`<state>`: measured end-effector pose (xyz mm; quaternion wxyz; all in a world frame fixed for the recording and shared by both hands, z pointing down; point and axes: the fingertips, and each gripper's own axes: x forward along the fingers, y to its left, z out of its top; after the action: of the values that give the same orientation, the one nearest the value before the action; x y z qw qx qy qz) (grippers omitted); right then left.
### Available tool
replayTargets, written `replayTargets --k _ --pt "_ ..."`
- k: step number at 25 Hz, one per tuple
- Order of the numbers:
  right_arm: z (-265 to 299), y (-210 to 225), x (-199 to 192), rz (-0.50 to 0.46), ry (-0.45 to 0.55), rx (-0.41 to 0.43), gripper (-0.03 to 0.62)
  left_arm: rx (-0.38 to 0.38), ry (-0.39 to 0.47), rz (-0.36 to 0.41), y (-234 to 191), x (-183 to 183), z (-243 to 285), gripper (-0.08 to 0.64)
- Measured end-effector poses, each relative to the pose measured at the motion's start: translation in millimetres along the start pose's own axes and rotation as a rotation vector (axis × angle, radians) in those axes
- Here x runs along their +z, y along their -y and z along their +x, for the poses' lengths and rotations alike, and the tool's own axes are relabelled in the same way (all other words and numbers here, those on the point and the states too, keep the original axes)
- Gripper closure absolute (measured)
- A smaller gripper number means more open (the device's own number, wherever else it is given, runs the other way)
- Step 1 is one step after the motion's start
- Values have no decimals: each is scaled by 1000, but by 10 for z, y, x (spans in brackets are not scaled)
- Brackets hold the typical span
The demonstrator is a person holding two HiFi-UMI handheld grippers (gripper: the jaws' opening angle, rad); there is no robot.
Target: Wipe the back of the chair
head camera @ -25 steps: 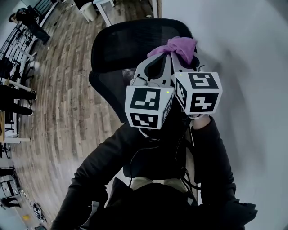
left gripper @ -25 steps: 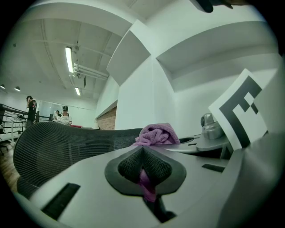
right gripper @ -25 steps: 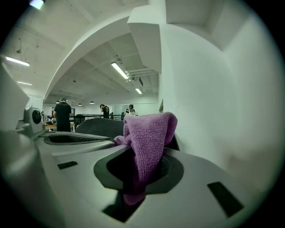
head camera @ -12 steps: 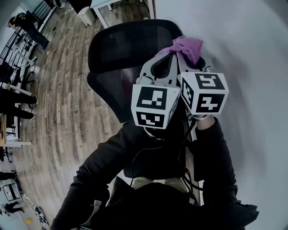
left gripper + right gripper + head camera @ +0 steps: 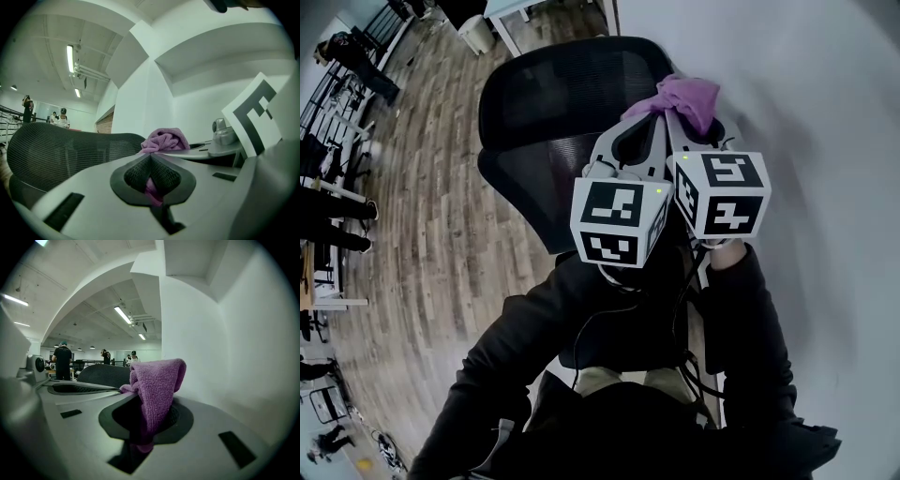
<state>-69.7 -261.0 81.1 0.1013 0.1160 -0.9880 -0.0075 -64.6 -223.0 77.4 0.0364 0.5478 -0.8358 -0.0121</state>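
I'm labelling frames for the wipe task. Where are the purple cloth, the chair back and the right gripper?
purple cloth [image 5: 686, 96]: head view, on the bunched top fold.
chair back [image 5: 546, 105]: head view, on the black mesh panel.
right gripper [image 5: 146, 414]: right gripper view, between the jaws shut on the cloth.

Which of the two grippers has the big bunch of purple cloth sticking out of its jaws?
The right gripper: the purple cloth stands up from it in a thick wad. The left gripper pinches only a thin sliver.
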Motion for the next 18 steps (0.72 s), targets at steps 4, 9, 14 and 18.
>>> replayTargets --k 4,9,14,18 --pt "-36 -43 -127 20 -24 -1 523 -4 -28 -5 16 -111 -59 560" --pt "107 -66 -291 45 -46 7 523 2 -52 1 -84 -246 1 560" --pt "127 -56 -283 44 -46 -9 523 -14 -50 15 -83 -212 14 560" --pt "164 -82 -247 38 -40 -14 523 -17 -44 2 -134 -192 11 560"
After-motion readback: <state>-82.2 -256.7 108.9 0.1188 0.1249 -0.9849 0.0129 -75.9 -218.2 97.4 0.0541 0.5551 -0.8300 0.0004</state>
